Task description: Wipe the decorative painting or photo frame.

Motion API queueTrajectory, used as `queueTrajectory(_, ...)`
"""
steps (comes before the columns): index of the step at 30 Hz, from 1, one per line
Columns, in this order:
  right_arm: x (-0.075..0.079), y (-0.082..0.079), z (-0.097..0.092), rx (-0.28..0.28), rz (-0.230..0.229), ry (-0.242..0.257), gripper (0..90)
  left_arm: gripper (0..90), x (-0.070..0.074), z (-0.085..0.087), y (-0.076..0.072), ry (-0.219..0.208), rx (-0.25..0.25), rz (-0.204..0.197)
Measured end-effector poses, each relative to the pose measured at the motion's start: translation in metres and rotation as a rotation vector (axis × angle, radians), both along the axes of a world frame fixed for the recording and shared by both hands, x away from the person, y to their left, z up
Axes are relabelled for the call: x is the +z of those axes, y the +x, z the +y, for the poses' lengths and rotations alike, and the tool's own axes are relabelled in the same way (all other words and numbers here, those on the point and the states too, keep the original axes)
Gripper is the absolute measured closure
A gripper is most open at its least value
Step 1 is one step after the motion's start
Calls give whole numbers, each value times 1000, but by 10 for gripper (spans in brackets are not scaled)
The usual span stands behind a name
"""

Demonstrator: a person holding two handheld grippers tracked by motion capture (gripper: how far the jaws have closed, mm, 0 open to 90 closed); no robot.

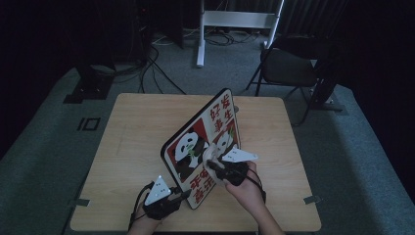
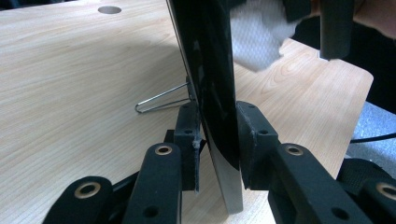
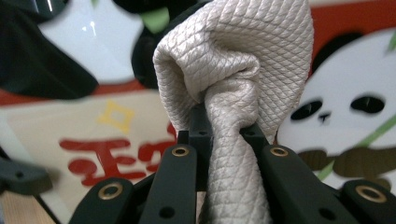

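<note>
Left gripper (image 1: pixel 183 195) clamps the near edge of the tilted panda board (image 1: pixel 195 147); right gripper (image 1: pixel 215 164) holds a white cloth (image 1: pixel 211 155) against its picture side, on the wooden table (image 1: pixel 132 142).

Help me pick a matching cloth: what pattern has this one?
Cream cloth, fine diamond weave; clearest in right gripper view.

Black folding chair (image 1: pixel 288 68) — white stand frame (image 1: pixel 237 22) — floor cables (image 1: pixel 151 63).

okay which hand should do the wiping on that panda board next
Right. The right tongs already pinch the white cloth against the panda board, while the left tongs clamp the board's lower edge, keeping it propped upright.
</note>
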State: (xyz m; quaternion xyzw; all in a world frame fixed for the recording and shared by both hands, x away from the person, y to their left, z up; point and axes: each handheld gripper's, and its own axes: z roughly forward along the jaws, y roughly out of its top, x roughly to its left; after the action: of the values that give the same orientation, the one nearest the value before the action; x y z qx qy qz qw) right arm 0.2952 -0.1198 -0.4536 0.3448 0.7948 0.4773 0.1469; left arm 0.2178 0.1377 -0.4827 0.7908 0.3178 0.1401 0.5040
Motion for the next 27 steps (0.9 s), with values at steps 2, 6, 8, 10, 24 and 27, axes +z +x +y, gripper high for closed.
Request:
queueTrajectory(2, -6, -1, -1, -1, 12, -11, 811, 729, 0, 0, 0, 0, 0, 0)
queueTrajectory(6, -16, -2, -4, -4, 37, -29, 811, 728, 0, 0, 0, 0, -2, 0)
queueTrajectory(8, -22, -2, -6, -7, 50, -38, 811, 728, 0, 0, 0, -2, -2, 0)
queueTrajectory(10, -27, -3, -7, -9, 62, -47, 811, 728, 0, 0, 0, -1, -3, 0)
queueTrajectory(24, -63, -6, -16, -35, 152, -97, 811, 728, 0, -1, 0, -2, -6, 2)
queueTrajectory(27, -70, -7, -17, -38, 169, -107, 811, 728, 0, -1, 0, -1, -6, 2)
